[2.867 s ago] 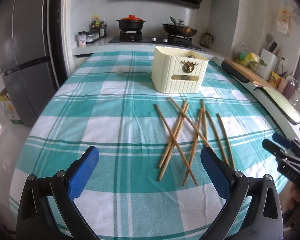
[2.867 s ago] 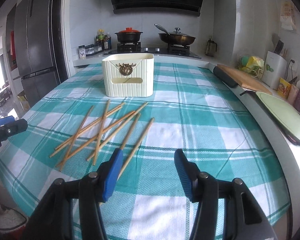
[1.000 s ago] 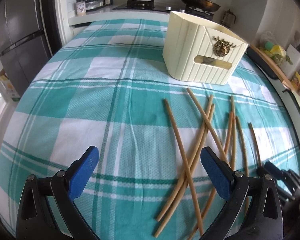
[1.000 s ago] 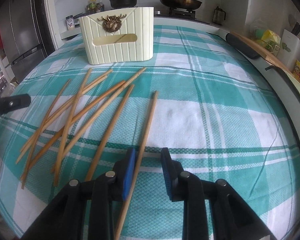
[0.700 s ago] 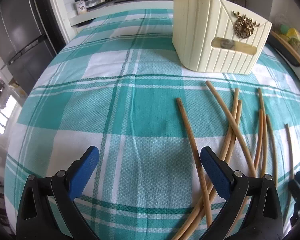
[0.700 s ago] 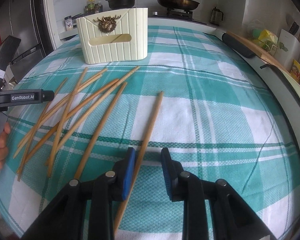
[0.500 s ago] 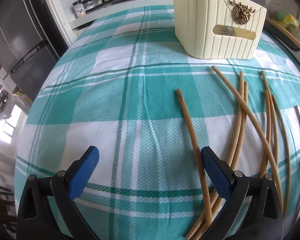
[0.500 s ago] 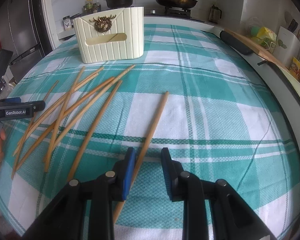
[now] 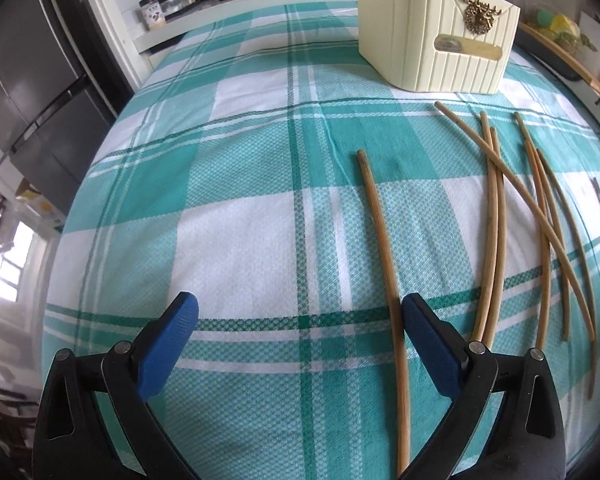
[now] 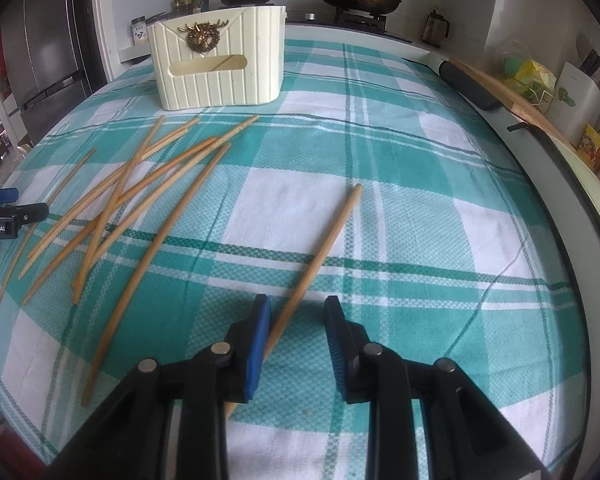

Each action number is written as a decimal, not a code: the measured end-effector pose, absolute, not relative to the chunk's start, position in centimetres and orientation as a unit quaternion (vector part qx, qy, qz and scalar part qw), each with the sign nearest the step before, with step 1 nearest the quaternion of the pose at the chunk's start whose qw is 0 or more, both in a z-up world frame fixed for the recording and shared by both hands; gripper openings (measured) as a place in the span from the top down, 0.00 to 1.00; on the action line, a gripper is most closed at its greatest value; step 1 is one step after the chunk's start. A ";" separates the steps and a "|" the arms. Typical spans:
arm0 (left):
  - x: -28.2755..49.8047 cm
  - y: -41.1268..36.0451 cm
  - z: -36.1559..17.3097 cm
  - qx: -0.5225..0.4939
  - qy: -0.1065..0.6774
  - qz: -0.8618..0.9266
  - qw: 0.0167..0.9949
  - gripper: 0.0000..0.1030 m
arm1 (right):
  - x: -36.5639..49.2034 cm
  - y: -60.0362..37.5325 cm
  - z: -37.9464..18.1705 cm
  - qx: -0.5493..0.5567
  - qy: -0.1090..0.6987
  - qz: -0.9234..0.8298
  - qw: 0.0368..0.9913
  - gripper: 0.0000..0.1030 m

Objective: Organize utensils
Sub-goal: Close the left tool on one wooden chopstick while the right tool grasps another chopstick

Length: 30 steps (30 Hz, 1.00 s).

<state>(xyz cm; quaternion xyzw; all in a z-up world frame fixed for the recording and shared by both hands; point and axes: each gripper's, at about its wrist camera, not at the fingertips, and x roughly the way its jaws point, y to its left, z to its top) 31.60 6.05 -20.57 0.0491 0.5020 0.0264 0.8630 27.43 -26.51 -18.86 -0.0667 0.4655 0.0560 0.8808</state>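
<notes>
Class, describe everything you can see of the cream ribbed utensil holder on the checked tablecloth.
The cream ribbed utensil holder looks like plastic: an open-topped box with rounded corners and vertical ribs. Its front has an envelope-flap outline, a brass-coloured stag-head ornament and, below that, a slot-shaped window. It stands upright at the far end of the teal-and-white checked tablecloth, just beyond the scattered wooden chopsticks; whether any tip touches its base is unclear. Neither claw touches it.

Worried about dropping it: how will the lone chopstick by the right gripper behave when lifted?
The lone chopstick looks thin, rigid and light, so likely easy to lift. Gripped near its end by the right gripper, it may pivot. Its round shaft could roll on the tablecloth.
</notes>
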 end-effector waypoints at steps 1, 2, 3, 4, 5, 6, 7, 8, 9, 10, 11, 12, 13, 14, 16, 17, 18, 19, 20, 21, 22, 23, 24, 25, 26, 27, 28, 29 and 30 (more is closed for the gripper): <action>31.6 6.2 -20.6 0.045 0.504 0.024 0.862 0.02 | 27.5 -26.7 -18.8 -0.070 0.468 0.055 0.879 0.73; 31.6 6.4 -20.6 0.039 0.506 0.022 0.861 0.02 | 27.5 -26.9 -18.7 -0.073 0.472 0.055 0.877 0.72; 31.6 6.6 -20.5 0.033 0.508 0.018 0.860 0.02 | 27.6 -27.1 -18.7 -0.072 0.476 0.056 0.874 0.72; 31.7 6.7 -20.5 0.026 0.510 0.013 0.860 0.02 | 27.7 -27.3 -18.6 -0.067 0.481 0.059 0.872 0.72; 31.8 6.9 -20.4 0.018 0.513 0.006 0.858 0.02 | 27.9 -27.5 -18.6 -0.056 0.485 0.066 0.870 0.72; 31.9 7.1 -20.3 0.011 0.515 -0.003 0.857 0.02 | 28.1 -27.8 -18.6 -0.039 0.492 0.074 0.867 0.70; 32.0 7.2 -20.2 0.003 0.517 -0.013 0.856 0.02 | 28.3 -28.0 -18.6 -0.023 0.499 0.080 0.863 0.69; 32.1 7.4 -20.1 -0.005 0.519 -0.021 0.854 0.02 | 28.5 -28.2 -18.6 -0.012 0.502 0.084 0.860 0.66; 32.2 7.6 -19.9 -0.011 0.522 -0.030 0.852 0.02 | 28.7 -28.3 -18.5 -0.006 0.507 0.086 0.858 0.66; 32.4 7.8 -19.8 -0.016 0.525 -0.037 0.850 0.02 | 28.8 -28.3 -18.5 -0.003 0.511 0.088 0.855 0.65; 32.5 8.0 -19.6 -0.021 0.527 -0.043 0.848 0.02 | 29.0 -28.3 -18.5 -0.001 0.514 0.090 0.853 0.66; 32.5 8.1 -19.4 -0.025 0.528 -0.047 0.847 0.02 | 29.1 -28.2 -18.5 0.002 0.517 0.092 0.851 0.65; 32.6 8.3 -19.3 -0.029 0.529 -0.051 0.846 0.02 | 29.2 -28.2 -18.5 0.003 0.520 0.091 0.849 0.65; 32.7 8.4 -19.1 -0.032 0.531 -0.054 0.845 0.02 | 29.3 -28.2 -18.5 0.002 0.521 0.089 0.849 0.66; 32.9 8.2 -18.9 -0.032 0.530 -0.057 0.845 0.02 | 29.4 -28.1 -18.6 -0.003 0.519 0.083 0.850 0.66; 33.0 8.0 -18.9 -0.031 0.530 -0.058 0.846 0.02 | 29.5 -28.1 -18.6 -0.005 0.518 0.081 0.851 0.66; 33.1 7.8 -18.9 -0.028 0.529 -0.058 0.846 0.03 | 29.6 -28.1 -18.6 -0.007 0.516 0.078 0.853 0.66; 33.2 7.5 -19.0 -0.024 0.529 -0.056 0.846 0.03 | 29.7 -28.0 -18.6 -0.009 0.514 0.075 0.855 0.66; 33.4 7.3 -19.1 -0.018 0.530 -0.052 0.846 0.06 | 29.8 -27.9 -18.6 -0.011 0.512 0.074 0.856 0.66; 33.6 7.0 -19.4 -0.011 0.532 -0.049 0.845 0.10 | 29.9 -27.8 -18.6 -0.014 0.510 0.072 0.857 0.66; 33.9 6.7 -19.6 -0.004 0.535 -0.046 0.843 0.12 | 30.0 -27.7 -18.7 -0.018 0.508 0.071 0.858 0.66; 34.1 6.5 -20.0 0.002 0.539 -0.042 0.841 0.14 | 30.1 -27.6 -18.7 -0.020 0.507 0.070 0.859 0.66; 34.3 6.4 -20.2 0.005 0.542 -0.040 0.839 0.16 | 30.2 -27.7 -18.7 -0.019 0.506 0.070 0.859 0.66; 34.4 6.3 -20.5 0.007 0.546 -0.039 0.837 0.16 | 30.3 -27.8 -18.7 -0.016 0.506 0.070 0.860 0.66; 34.4 6.2 -20.5 0.011 0.544 -0.036 0.838 0.16 | 30.4 -27.8 -18.7 -0.014 0.506 0.069 0.860 0.66; 34.5 6.1 -20.5 0.014 0.542 -0.035 0.840 0.16 | 30.5 -27.9 -18.7 -0.013 0.506 0.070 0.860 0.66; 34.5 6.0 -20.5 0.014 0.542 -0.036 0.839 0.16 | 30.5 -27.9 -18.7 -0.012 0.506 0.069 0.860 0.66; 34.6 6.0 -20.5 0.013 0.542 -0.035 0.839 0.16 | 30.4 -27.9 -18.7 -0.012 0.506 0.069 0.860 0.66; 34.6 6.1 -20.5 0.013 0.542 -0.033 0.840 0.16 | 30.4 -27.9 -18.7 -0.014 0.505 0.069 0.860 0.66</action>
